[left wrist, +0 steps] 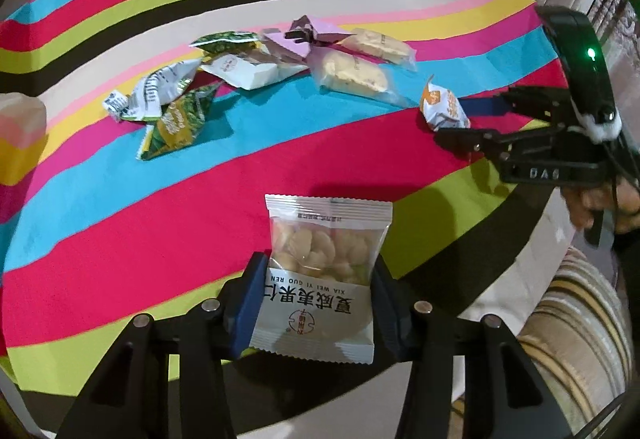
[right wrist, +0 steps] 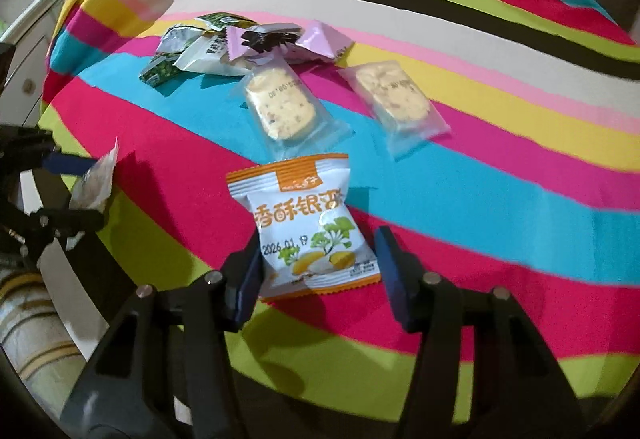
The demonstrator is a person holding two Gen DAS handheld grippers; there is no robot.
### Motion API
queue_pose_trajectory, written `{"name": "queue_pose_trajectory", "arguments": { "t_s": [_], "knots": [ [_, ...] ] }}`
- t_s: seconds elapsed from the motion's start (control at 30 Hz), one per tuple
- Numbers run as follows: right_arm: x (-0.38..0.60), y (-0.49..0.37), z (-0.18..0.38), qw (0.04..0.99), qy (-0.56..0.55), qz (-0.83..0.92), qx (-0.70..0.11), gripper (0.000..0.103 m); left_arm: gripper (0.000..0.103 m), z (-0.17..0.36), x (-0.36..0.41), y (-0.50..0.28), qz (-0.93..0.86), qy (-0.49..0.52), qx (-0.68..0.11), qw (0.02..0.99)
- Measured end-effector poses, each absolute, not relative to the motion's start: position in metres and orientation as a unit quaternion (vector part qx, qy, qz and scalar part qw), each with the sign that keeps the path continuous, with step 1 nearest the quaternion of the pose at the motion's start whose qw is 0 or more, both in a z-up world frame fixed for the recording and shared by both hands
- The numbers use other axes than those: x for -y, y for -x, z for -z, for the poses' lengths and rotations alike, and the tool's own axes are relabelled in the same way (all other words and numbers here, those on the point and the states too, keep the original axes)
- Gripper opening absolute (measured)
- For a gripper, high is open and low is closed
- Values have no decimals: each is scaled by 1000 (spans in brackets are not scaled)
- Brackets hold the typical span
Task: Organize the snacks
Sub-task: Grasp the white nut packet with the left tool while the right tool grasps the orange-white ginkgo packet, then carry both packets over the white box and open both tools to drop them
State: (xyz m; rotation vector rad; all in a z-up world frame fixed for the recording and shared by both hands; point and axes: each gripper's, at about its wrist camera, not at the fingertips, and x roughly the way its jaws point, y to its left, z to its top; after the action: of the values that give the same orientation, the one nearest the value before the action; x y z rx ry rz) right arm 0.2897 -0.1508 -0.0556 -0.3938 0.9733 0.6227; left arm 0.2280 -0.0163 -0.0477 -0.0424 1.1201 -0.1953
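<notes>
Clamping a clear-windowed nut packet [left wrist: 322, 279] by its two side edges, the left gripper [left wrist: 320, 299] holds it upright at the lower middle of the left wrist view, the blue fingers [left wrist: 246, 303] pressed against the wrapper so the flat pack stands off the striped surface [left wrist: 120, 239], probably so it can be carried without crumpling. In the right wrist view the right gripper [right wrist: 318, 271] straddles an orange-and-white snack packet [right wrist: 308, 227] lying at the frame's centre; its left finger touches the wrapper's edge while the right finger stands just clear, so the packet is bracketed but not yet squeezed, a grip only half made. The rest of the snacks stay spread across the upper middle of both frames: two clear-wrapped biscuits [right wrist: 280, 107] side by side, a pink packet [right wrist: 288, 41] behind them, and green and silver packets [left wrist: 168, 107] heaped together at the left, apparently waiting to be sorted
</notes>
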Motion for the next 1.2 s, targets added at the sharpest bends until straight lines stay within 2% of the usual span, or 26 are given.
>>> {"name": "queue_pose_trajectory", "arguments": {
  "t_s": [0.57,1.2],
  "knots": [
    [219,-229,37,853,121,-215,-460,56,48,41,84,-211,141,14,-521,842],
    [368,-161,25,875,41,-117,-469,56,48,12,224,-188,250,-57,-508,822]
  ]
}}
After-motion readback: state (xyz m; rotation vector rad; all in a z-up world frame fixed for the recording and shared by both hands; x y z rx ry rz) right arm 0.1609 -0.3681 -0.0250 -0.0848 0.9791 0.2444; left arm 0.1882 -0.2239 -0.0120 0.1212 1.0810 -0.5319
